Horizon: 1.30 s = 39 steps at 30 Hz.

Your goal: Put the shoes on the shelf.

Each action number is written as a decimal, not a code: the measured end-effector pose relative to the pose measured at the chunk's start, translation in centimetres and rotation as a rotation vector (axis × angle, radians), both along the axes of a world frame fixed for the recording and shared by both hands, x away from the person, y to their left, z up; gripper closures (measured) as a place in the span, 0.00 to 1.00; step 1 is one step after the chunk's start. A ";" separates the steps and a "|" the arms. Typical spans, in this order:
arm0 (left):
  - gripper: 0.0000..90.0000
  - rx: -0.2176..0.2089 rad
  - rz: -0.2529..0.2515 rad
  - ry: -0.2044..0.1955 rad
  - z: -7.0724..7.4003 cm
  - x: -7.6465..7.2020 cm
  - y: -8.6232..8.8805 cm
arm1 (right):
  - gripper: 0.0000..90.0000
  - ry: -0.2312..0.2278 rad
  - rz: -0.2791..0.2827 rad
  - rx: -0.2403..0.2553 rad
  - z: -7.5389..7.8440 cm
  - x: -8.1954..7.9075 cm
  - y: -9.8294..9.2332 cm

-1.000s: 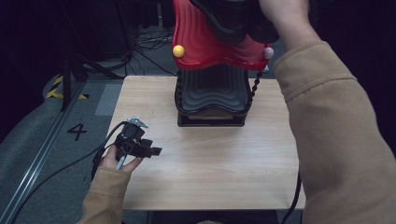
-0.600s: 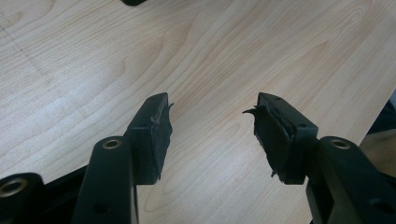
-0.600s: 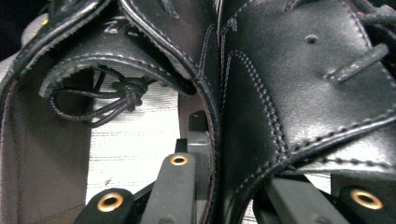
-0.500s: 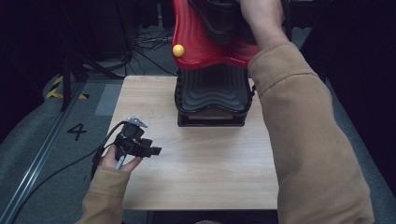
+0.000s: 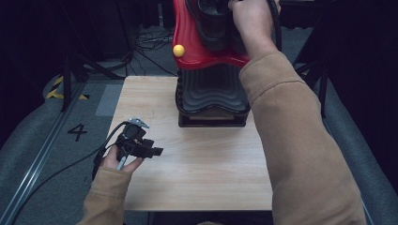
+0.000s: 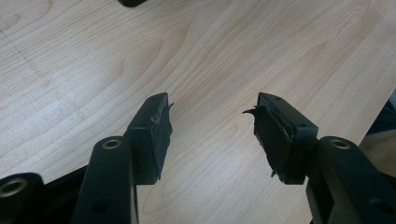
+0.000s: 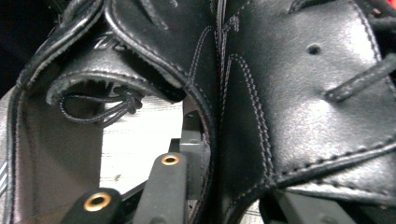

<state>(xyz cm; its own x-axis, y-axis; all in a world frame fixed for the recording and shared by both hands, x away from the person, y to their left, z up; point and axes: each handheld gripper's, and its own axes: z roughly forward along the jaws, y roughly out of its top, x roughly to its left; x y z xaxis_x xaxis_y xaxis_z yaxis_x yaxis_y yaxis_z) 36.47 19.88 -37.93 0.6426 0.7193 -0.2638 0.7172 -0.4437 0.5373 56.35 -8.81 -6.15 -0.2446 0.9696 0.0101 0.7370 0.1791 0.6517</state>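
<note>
- Step in hand, as judged: setting a pair of black leather lace-up shoes (image 5: 212, 23) onto the glossy red wavy plastic top tier (image 5: 199, 58) of a two-level shoe stand at the far edge of the pale wooden table (image 5: 211, 168).
- Shoes rest in or just over the red tier, above the black ribbed lower tier (image 5: 211, 91). Whether the soles are fully seated cannot be told.
- Right gripper (image 7: 224, 186): the jaws have just been opening. One jaw stands inside a shoe's mouth, and stitched leather collar lies between the two jaws. The pads are hidden by leather, so whether they press on it cannot be told.
- Right hand (image 5: 251, 21) reaches over the stand from above.
- Left gripper (image 6: 212, 126): jaws spread wide, nothing between them, hovering over bare table near its left edge.
- To do it well:
  - Confirm that both soles sit flat in the tier's hollow before widening further.
  - Open until the leather falls free of both pads.
  - Withdraw straight up along the collar, so the inner jaw does not hook the loose black lace (image 7: 100, 109).
- Risk: a snagged collar could tip a shoe off the red tier.
</note>
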 end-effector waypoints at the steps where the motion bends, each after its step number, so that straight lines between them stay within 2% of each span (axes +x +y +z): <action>1: 0.51 -0.004 0.004 0.003 0.0 0.0 0.0 | 0.84 0.002 0.001 0.009 -0.1 0.0 0.0; 9: 0.51 -0.001 0.000 -0.001 0.0 0.0 -0.1 | 0.80 0.009 0.004 0.024 -0.7 0.1 0.6; 13: 0.51 -0.001 0.000 0.000 0.0 0.0 -0.1 | 0.79 0.011 0.005 0.014 -1.3 0.3 0.8; 16: 0.51 -0.003 -0.003 0.006 0.0 0.1 -0.2 | 0.74 0.020 0.019 0.069 -1.5 0.4 0.1; 18: 0.51 0.002 -0.004 0.009 -0.1 0.1 -0.3 | 0.69 0.028 0.021 0.071 -1.7 0.5 -0.2; 22: 0.51 0.003 -0.009 0.008 -0.1 0.2 -0.4 | 0.65 0.026 0.026 0.086 -2.2 0.6 -0.4; 25: 0.51 0.003 -0.007 0.008 -0.1 0.2 -0.5 | 0.61 0.028 0.025 0.062 -2.5 0.6 0.0; 33: 0.51 0.002 -0.009 0.005 -0.1 0.2 -0.5 | 0.53 0.074 0.031 0.079 -2.3 0.1 -0.5; 37: 0.51 0.002 -0.012 0.006 0.0 0.2 -0.6 | 0.51 0.056 0.027 0.065 -1.8 -0.4 -0.8; 39: 0.51 0.005 -0.014 0.003 0.0 0.2 -0.7 | 0.51 0.052 0.035 0.074 -1.5 -0.8 -1.2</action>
<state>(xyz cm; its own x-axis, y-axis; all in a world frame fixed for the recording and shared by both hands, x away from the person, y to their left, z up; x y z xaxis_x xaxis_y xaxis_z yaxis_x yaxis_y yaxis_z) 36.65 19.19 -37.93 0.6521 0.7115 -0.2618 0.7124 -0.4569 0.5327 55.59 -10.02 -7.69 -0.2751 0.9567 0.0951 0.7645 0.1576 0.6251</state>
